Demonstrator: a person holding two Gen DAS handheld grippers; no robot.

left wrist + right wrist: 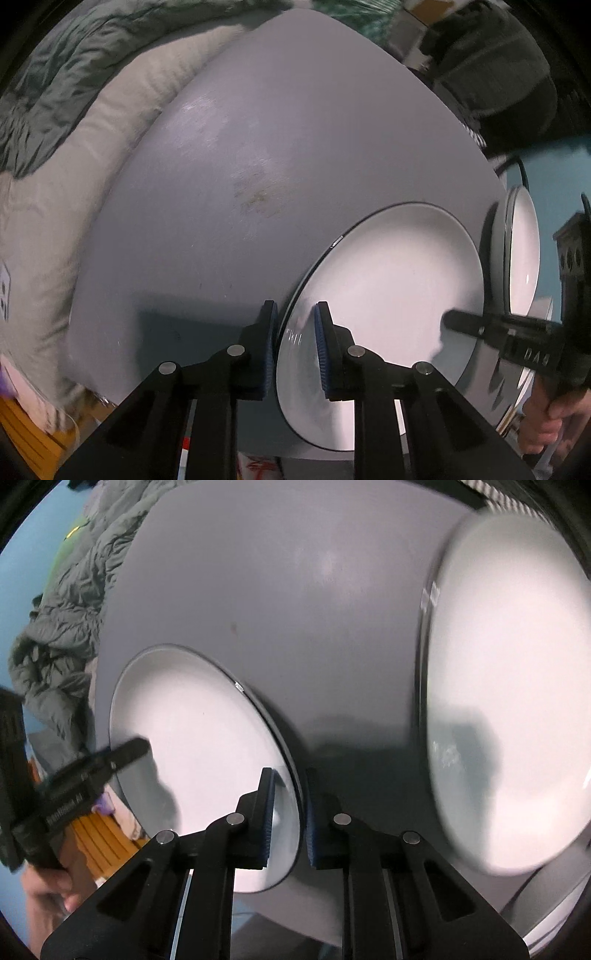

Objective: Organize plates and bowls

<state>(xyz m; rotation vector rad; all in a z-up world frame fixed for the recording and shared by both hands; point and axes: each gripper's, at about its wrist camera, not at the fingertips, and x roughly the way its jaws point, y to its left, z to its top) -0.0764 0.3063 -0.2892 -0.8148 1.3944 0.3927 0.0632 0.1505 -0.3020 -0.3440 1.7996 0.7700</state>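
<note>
A white plate with a dark rim lies on the grey table. My left gripper has its jaws on either side of the plate's left rim, one pad over and one under, with a small gap showing. My right gripper straddles the same plate's right rim the same way. Each gripper shows in the other's view, the right one and the left one. A second white plate lies to the right, blurred; it also shows in the left wrist view.
A pale pillow and a rumpled grey-green quilt lie beyond the table's left edge; the quilt also shows in the right wrist view. Dark bags sit at the far right. Orange slats lie below the table.
</note>
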